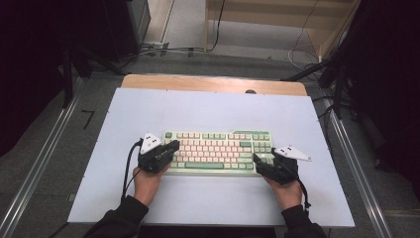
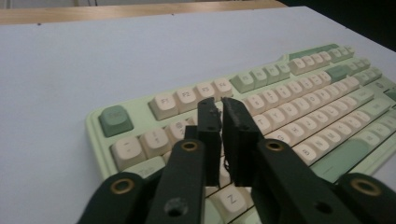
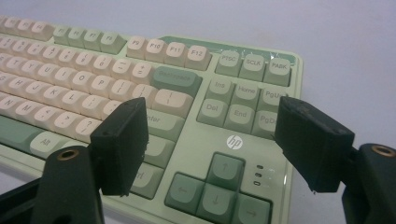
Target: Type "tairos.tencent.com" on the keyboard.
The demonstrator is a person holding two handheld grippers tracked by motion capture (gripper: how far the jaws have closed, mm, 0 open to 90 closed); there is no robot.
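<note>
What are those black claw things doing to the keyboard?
A person holds a gripper in each hand over a green and cream keyboard on a white table. The left gripper has its jaws almost together, nothing between them, poised above the keys at the keyboard's left end. The right gripper is wide open over the arrow keys at the right end, not gripping anything.

White table mat (image 1: pixel 208 111), wooden table edge (image 1: pixel 213 83), floor cables (image 1: pixel 163 49), wooden shelf frame (image 1: pixel 277 20)
</note>
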